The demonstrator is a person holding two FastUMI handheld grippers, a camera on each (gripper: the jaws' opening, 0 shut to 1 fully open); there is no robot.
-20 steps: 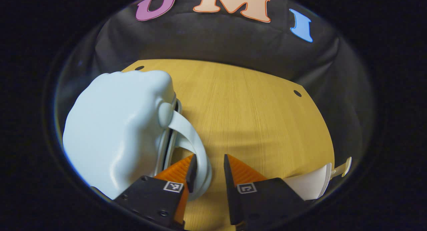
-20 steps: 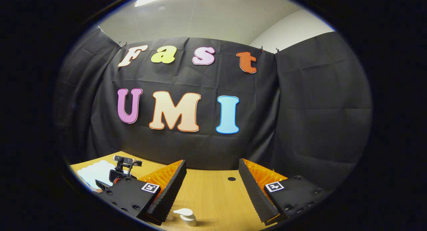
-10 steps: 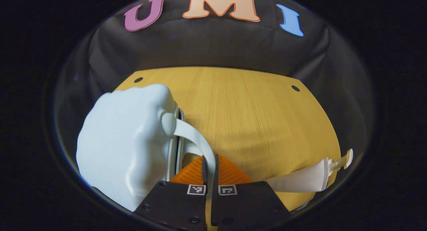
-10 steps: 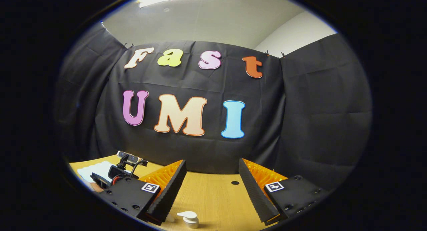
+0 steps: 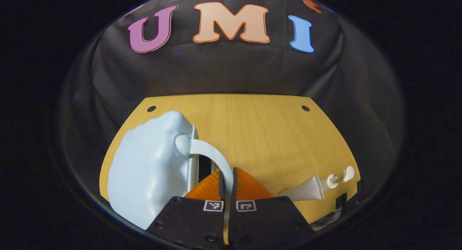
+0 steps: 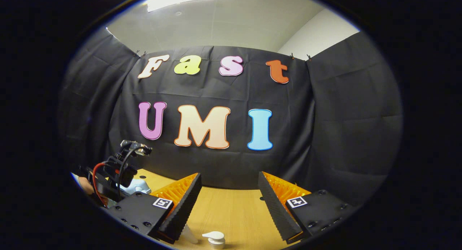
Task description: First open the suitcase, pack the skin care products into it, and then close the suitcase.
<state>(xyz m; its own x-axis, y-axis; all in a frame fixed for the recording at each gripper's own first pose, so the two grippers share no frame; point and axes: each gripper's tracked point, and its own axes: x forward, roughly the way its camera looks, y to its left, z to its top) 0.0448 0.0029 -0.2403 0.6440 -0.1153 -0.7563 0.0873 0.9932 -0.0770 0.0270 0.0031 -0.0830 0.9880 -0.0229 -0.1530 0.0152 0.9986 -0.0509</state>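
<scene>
A pale blue hard-shell suitcase [image 5: 151, 170] stands at the left of the wooden table [image 5: 260, 134]. Its curved handle [image 5: 213, 156] runs down between the fingers of my left gripper [image 5: 227, 174], which is shut on it. A dark gap shows between the two shells beside the handle. A white tube [image 5: 306, 192] and a white pump bottle [image 5: 339, 176] lie at the table's right edge. My right gripper [image 6: 228, 192] hangs open above the table with nothing in it, facing the wall. Below it are the pump bottle's head [image 6: 214, 238] and the tube's tip [image 6: 190, 235].
In the right gripper view the left gripper's body with its cables [image 6: 115, 170] stands at the far left over the suitcase [image 6: 139, 187]. Black cloth walls close the table at the back and sides. Two small holes [image 5: 305, 108] mark the table's far corners.
The left gripper went from open around the handle to shut on it, then pulled back and up with it. The gap between the shells now shows. The right gripper barely moved.
</scene>
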